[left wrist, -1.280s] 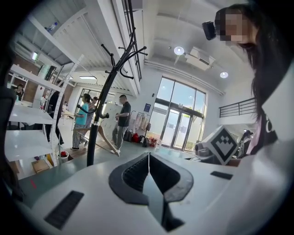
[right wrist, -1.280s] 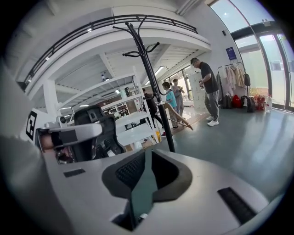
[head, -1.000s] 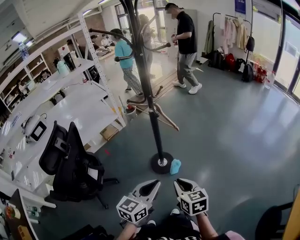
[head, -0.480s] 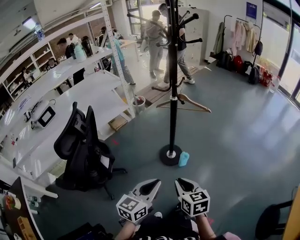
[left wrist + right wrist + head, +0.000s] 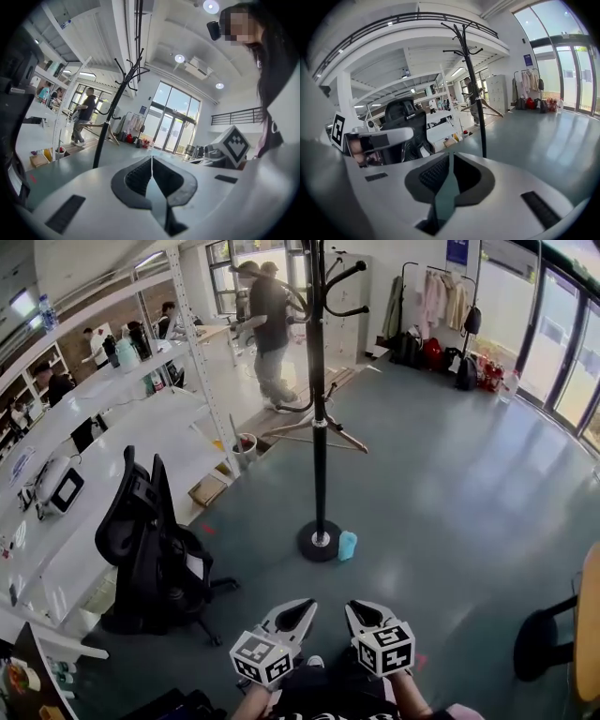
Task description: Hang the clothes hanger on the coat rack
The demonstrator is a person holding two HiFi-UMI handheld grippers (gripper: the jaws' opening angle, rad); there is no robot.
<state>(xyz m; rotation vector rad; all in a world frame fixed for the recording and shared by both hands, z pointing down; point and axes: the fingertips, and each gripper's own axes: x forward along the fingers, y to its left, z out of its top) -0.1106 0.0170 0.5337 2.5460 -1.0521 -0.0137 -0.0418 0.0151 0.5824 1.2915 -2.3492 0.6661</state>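
Standing on the grey floor (image 5: pixel 450 484) at 12 o'clock, coat rack (image 5: pixel 320 474) has the wooden hanger (image 5: pixel 345 437) at mid-pole. White shelving (image 5: pixel 141 442) and office chair (image 5: pixel 141 540) at 9, glass doors (image 5: pixel 562 352) at 2. Left gripper (image 5: pixel 305 605), right gripper (image 5: pixel 357 608) at 6: jaws closed together, holding nothing.

Coat rack (image 5: pixel 320 456) and clothes hanger (image 5: pixel 345 436) out on the open grey floor.
The rack is a tall, thin black pole standing upright on a round black base (image 5: pixel 320 542), with curved black pegs branching out near the top and another set lower down. The hanger is pale wood, a wide shallow triangle, and it sits against the pole about halfway up, by the lower pegs, its arms spreading to both sides and tipped a little out of level. From here I cannot make out whether its hook is over a peg.
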